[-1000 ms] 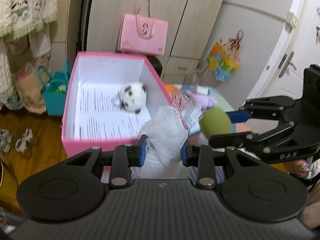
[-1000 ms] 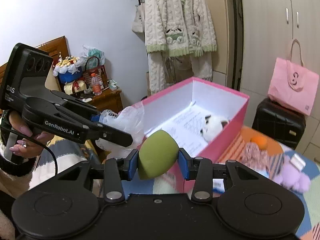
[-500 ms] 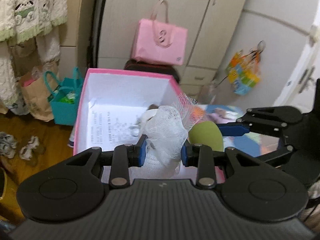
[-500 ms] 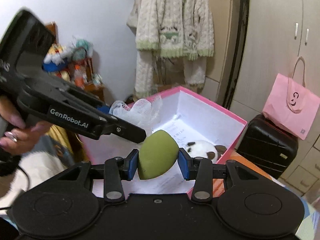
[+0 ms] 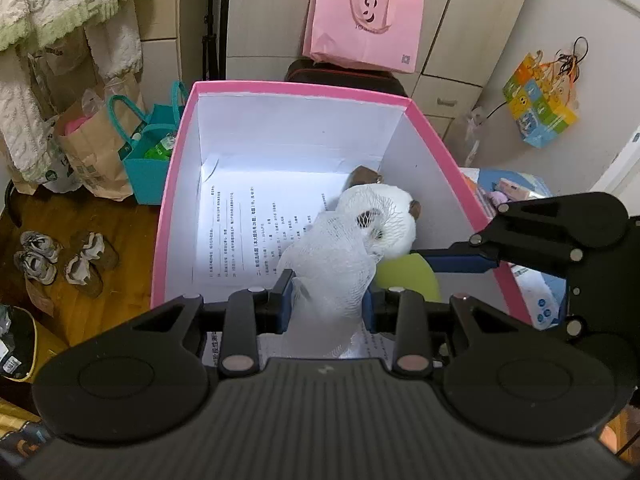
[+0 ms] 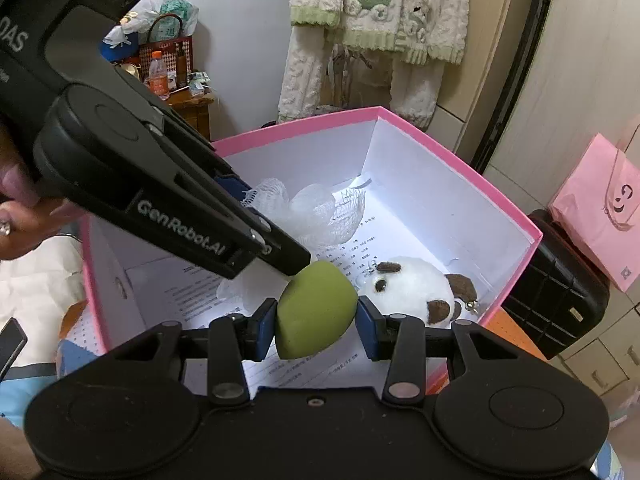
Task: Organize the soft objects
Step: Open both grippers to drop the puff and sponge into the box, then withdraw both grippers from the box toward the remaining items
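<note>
My left gripper [image 5: 329, 304] is shut on a white mesh bath puff [image 5: 332, 264] and holds it over the open pink box [image 5: 280, 90]. My right gripper [image 6: 316, 326] is shut on a green teardrop sponge [image 6: 316, 312], also above the box. A white plush dog head with brown ears [image 6: 416, 290] lies on printed paper at the box's bottom, by the right wall. In the right wrist view the left gripper [image 6: 256, 216] reaches in from the upper left with the puff [image 6: 320, 210] hanging from it. The green sponge [image 5: 408, 280] shows beside the puff in the left wrist view.
A pink paper bag [image 5: 362, 24] sits on a dark suitcase [image 6: 556, 280] behind the box. Left of the box stand a teal tote [image 5: 150, 148], a brown paper bag [image 5: 86, 148] and shoes [image 5: 64, 256] on the wooden floor. Knit garments [image 6: 380, 16] hang on the wall.
Both grippers have moved forward and down over the pink box, each still holding its object. The box now fills the middle of both views and the plush dog lies just below.
</note>
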`<state>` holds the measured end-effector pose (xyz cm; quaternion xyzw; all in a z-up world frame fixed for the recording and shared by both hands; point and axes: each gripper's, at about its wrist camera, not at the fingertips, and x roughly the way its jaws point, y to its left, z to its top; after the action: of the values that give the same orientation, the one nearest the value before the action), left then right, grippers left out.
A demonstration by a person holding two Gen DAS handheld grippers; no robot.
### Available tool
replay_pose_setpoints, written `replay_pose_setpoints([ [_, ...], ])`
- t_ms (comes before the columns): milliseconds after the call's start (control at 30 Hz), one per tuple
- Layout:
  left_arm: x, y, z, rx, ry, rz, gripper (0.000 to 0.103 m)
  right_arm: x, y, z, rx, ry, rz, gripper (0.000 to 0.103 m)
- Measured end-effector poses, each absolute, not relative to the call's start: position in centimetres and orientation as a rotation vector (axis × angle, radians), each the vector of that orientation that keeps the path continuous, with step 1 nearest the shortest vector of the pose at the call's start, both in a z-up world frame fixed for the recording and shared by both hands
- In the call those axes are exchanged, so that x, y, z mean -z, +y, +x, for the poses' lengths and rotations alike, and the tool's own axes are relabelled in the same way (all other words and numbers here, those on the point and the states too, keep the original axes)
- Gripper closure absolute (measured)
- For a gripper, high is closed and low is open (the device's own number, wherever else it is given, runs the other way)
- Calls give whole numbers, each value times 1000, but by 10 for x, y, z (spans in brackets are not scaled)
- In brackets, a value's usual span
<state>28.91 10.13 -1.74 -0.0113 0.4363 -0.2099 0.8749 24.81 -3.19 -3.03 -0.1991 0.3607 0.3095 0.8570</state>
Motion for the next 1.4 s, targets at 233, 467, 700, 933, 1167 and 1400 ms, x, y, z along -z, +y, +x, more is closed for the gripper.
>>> replay_pose_setpoints([
  [233,19,95,294,421,905,-6,70,36,-24,254,-621,750,-477,56],
  [467,18,99,296,394,913,-43,63,39,-24,255,-585,729,-483,50],
  [700,5,114,269,394,828,-71,62,21,-55,235,-601,658,-268,44],
  [933,-9,127,226,447,787,-95,60,2,-102,184,-608,591,-89,44],
  [1167,-31,117,183,502,719,-34,55,-3,-138,137,-538,568,-74,44],
  [1400,-49,99,145,555,670,33,49,-9,-171,96,-471,605,-100,44],
])
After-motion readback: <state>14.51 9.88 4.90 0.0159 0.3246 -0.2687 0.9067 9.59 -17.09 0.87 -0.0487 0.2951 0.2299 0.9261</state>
